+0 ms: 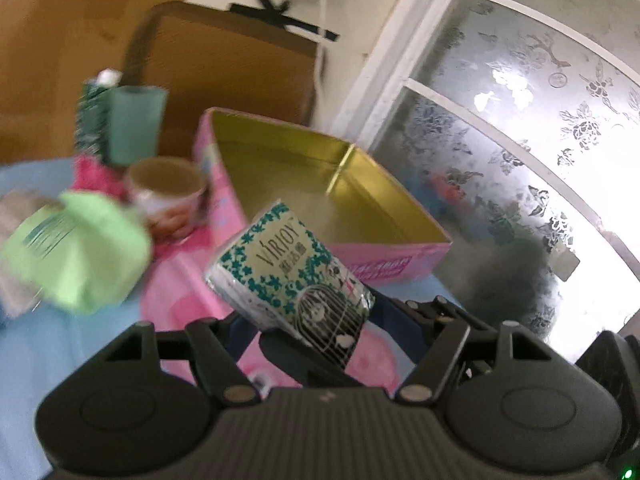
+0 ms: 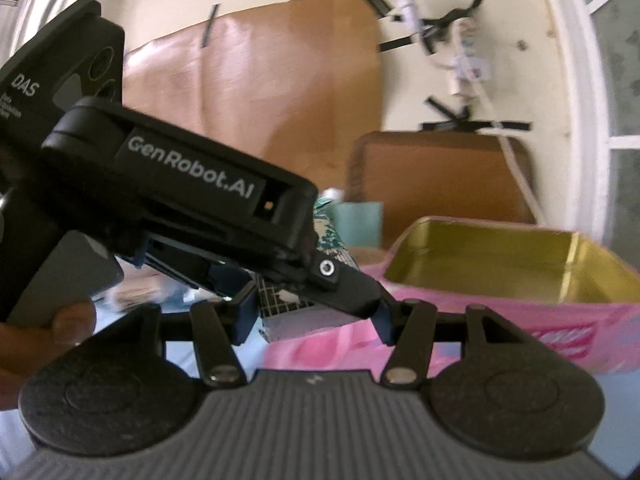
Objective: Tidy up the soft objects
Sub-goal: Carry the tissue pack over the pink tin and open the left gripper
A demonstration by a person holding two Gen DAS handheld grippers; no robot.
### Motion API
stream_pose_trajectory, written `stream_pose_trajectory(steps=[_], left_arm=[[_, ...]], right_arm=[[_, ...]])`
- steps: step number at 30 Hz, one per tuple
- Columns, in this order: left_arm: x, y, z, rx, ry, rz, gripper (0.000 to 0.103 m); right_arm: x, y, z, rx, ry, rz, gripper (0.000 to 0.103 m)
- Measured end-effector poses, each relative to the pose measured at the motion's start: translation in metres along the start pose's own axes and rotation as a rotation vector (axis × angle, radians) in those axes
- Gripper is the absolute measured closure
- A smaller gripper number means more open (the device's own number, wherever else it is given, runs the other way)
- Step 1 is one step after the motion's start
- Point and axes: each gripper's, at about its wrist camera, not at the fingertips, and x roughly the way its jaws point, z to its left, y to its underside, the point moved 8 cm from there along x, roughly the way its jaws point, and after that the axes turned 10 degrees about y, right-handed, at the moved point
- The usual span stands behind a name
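Observation:
My left gripper (image 1: 308, 320) is shut on a white tissue pack with teal flowers (image 1: 288, 272) and holds it in the air in front of an open pink tin box with a gold inside (image 1: 320, 184). In the right wrist view the left gripper's black body (image 2: 180, 192) fills the left half and hides most of the pack (image 2: 288, 300). My right gripper (image 2: 316, 320) sits just below and behind it, jaws apart with nothing between them. The pink tin (image 2: 500, 264) stands to the right.
On the light blue table (image 1: 60, 352) lie a green cloth bundle (image 1: 80, 248), a paper cup (image 1: 168, 196), a teal roll (image 1: 134, 124) and a pink bag (image 1: 180, 292). A brown cushion (image 1: 224, 76) leans on the wall behind. A frosted window (image 1: 520, 160) is at right.

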Motion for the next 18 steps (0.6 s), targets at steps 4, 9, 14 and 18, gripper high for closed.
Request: stream_pose_trajectory(steps=[4,9,14,18], left_arm=[[0.029,-0.022,-0.018,0.041,0.02,-0.005,0.034],[0.067,-0.045,-0.028,0.073,0.029,-0.004,0.033],[0.103,-0.058,-0.02,0.051,0.031,-0.006,0.028],[0.109,-0.06,-0.009,0.028,0.025,-0.02,0.022]], right_arm=[[0.012,-0.01,-0.031,0.009,0.068,-0.03,0.043],[0.03,-0.016,-0.068,0.03,0.142,-0.048,0.043],[0.053,-0.014,-0.096,0.057,0.202,-0.025,0.043],[0.075,-0.004,-0.107,0.055,0.23,0.033,0.041]])
